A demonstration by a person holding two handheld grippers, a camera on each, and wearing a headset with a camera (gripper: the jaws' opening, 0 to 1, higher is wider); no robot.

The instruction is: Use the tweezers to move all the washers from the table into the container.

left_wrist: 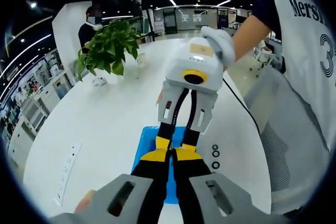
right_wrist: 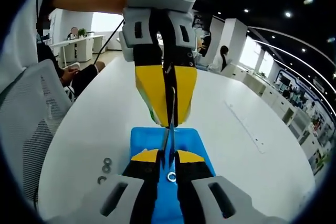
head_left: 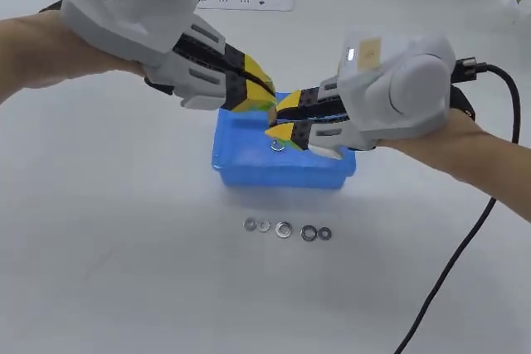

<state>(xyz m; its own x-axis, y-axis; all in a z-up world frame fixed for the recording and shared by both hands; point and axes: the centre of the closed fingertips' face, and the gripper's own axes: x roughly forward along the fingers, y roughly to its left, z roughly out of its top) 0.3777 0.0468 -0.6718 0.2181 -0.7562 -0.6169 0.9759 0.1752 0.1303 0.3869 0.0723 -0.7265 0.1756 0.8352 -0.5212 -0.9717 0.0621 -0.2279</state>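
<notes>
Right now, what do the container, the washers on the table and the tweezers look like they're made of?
Container: likely plastic, uniform blue, soft sheen. Washers: probably metal, silvery with bright glints. Tweezers: apparently metal, thin grey blades, finish hard to judge.

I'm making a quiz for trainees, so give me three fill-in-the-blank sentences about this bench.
The left gripper is shut on the tweezers above a ___ container.
___ washers lie in a row on the table in front of it.
A black ___ trails from the right gripper.
Missing words: blue; five; cable.
</notes>
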